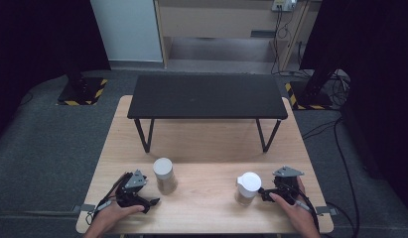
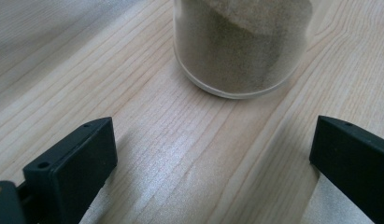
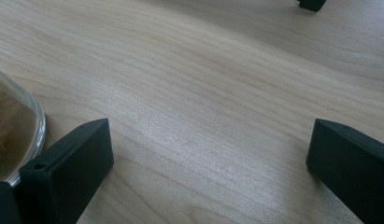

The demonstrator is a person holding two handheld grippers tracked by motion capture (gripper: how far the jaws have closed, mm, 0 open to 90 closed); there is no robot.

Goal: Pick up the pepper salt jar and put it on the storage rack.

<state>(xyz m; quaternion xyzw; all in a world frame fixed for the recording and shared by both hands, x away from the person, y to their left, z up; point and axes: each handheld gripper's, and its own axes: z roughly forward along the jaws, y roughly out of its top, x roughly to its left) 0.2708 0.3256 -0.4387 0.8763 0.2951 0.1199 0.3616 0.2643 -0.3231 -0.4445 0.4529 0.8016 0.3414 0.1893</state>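
Pale wood table carries a black bench; both grippers gape empty, left gripper, right gripper; jars cropped close-up.

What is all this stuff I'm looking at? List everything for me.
Left jar: one, clear with pale lid, sandy brown filling, near left of the table.
Right jar: one, clear with white lid, brownish filling, near right.
Black bench: one, black, stands on the far half of the table.
Wooden table: one, light wood, centre.
Floor stands: two, black bases with yellow-black stripes, far left and far right.
Left gripper: one, black, open, beside the left jar.
Right gripper: one, black, open, beside the right jar.
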